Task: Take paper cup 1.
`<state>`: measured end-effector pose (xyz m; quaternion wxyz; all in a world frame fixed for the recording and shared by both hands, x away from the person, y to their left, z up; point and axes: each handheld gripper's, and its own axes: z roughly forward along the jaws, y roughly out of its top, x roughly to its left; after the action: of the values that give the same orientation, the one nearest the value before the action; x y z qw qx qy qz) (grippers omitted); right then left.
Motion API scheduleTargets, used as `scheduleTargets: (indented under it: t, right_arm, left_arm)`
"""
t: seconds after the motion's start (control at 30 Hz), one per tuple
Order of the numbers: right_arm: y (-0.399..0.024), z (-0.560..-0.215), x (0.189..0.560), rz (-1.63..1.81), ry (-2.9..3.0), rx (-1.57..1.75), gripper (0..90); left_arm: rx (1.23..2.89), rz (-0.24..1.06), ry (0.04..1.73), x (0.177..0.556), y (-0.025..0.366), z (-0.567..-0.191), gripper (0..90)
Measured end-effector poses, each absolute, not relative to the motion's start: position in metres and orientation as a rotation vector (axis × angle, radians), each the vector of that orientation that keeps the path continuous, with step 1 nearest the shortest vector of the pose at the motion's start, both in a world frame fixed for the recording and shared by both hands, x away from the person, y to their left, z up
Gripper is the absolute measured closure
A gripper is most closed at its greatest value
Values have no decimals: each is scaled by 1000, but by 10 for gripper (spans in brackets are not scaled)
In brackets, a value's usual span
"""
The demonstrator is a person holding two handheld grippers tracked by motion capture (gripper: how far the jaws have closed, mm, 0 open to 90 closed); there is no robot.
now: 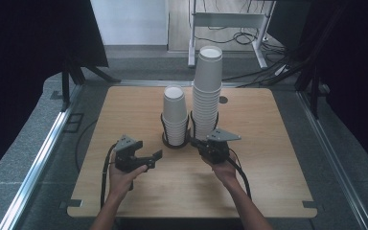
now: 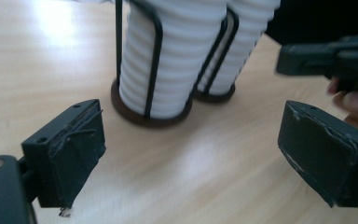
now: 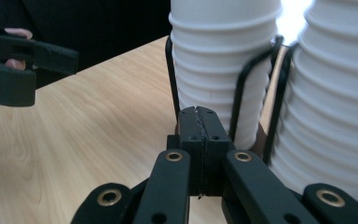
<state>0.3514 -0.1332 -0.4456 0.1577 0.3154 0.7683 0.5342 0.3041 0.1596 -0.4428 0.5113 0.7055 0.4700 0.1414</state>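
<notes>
Cups sit in two stacks toward the table's [image 1: 268,158] far edge, each in a black wire holder: the shorter stack [image 1: 175,115] left, the taller stack [image 1: 207,86] right. My left gripper [image 1: 154,160] stands wide apart, empty, near the shorter stack. My right gripper [image 1: 197,143] is pressed closed on nothing, just beside the taller stack's base.

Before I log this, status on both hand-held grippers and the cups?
Left hand-held gripper open, empty. Right hand-held gripper shut, empty. Two cup stacks in wire holders, untouched. Nothing between.
</notes>
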Motion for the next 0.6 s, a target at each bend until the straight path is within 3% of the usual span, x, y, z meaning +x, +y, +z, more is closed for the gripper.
scheduleTargets:
  t: [0.4,0.6]
  right_arm:
    - [-96,-442,383,1512,2186,848,898]
    - [-95,-442,389,1521,2176,845,899]
  left_arm:
    - [1727,424,1136,369,143,-419,30]
    - [1728,473,1104,382,131,-410,19]
